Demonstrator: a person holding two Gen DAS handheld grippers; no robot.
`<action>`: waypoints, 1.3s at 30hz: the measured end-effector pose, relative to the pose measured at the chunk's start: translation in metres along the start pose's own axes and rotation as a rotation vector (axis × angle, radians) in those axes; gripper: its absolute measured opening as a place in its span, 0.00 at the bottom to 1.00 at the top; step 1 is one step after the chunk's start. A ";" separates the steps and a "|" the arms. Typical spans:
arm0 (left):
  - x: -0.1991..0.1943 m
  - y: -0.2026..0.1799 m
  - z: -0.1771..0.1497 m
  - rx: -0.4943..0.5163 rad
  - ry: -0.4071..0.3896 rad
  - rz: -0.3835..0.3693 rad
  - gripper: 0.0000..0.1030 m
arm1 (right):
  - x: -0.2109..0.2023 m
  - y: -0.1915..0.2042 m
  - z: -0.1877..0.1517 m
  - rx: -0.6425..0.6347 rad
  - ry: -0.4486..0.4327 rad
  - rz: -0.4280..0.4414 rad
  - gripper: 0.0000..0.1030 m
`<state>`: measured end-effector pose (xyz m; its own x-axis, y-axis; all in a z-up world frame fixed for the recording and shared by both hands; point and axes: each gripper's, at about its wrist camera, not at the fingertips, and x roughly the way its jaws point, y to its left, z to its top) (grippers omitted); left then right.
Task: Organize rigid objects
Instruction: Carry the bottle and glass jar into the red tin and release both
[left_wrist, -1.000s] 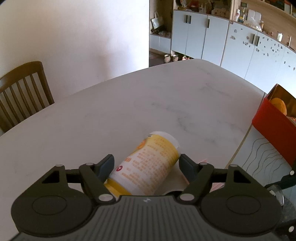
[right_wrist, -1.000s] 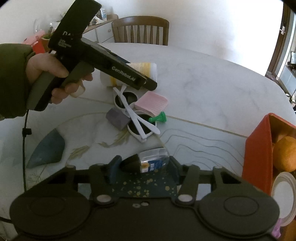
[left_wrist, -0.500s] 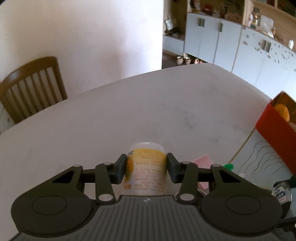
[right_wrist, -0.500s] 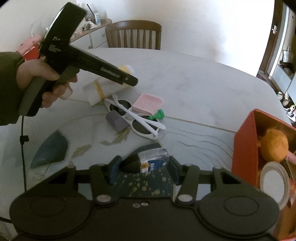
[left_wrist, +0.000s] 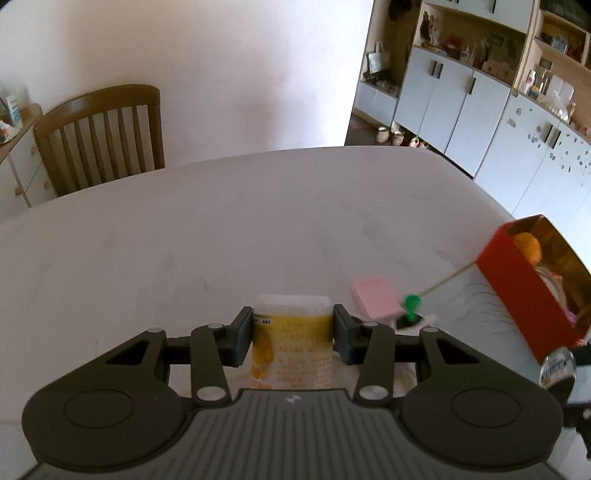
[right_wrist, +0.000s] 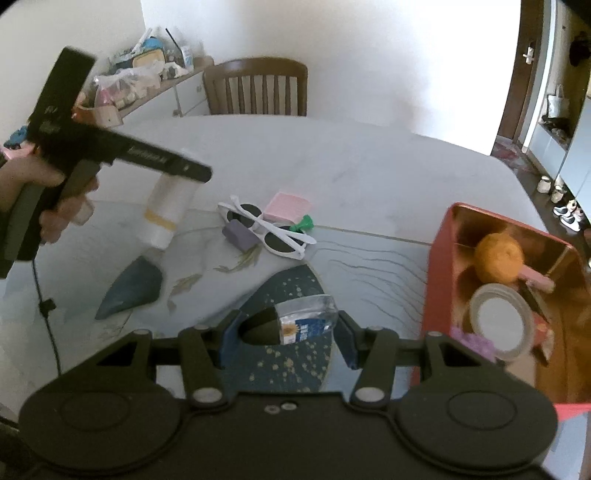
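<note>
Left hand-held gripper (left_wrist: 293, 335) angled downward, pads clamped on a yellow bottle (left_wrist: 291, 343). Right hand-held gripper (right_wrist: 282, 332) angled downward, jaws gripping a small clear bottle (right_wrist: 306, 319).

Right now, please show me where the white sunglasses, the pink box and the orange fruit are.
white sunglasses (right_wrist: 266, 229), right wrist view, on the crossed arms.
pink box (right_wrist: 287, 205), right wrist view, middle of its top.
orange fruit (right_wrist: 498, 257), right wrist view, middle of its peel.

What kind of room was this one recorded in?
Most likely a home dining area: a marble-look table with a wooden chair pulled up, and pale cupboards under cluttered open shelves.
</note>
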<state>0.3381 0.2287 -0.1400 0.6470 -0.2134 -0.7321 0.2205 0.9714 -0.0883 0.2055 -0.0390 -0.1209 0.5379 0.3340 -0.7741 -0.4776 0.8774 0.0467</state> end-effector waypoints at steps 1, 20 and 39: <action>-0.006 -0.003 -0.003 -0.005 -0.002 0.000 0.42 | -0.005 -0.001 -0.002 0.000 -0.003 -0.002 0.51; -0.080 -0.107 -0.021 -0.057 -0.066 -0.053 0.42 | -0.067 -0.057 -0.018 -0.014 -0.073 -0.008 0.51; -0.071 -0.242 0.029 0.011 -0.140 -0.148 0.42 | -0.075 -0.165 -0.033 -0.014 -0.073 -0.042 0.51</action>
<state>0.2598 0.0055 -0.0464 0.7015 -0.3673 -0.6107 0.3286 0.9271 -0.1802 0.2212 -0.2198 -0.0912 0.6065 0.3217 -0.7271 -0.4627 0.8865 0.0063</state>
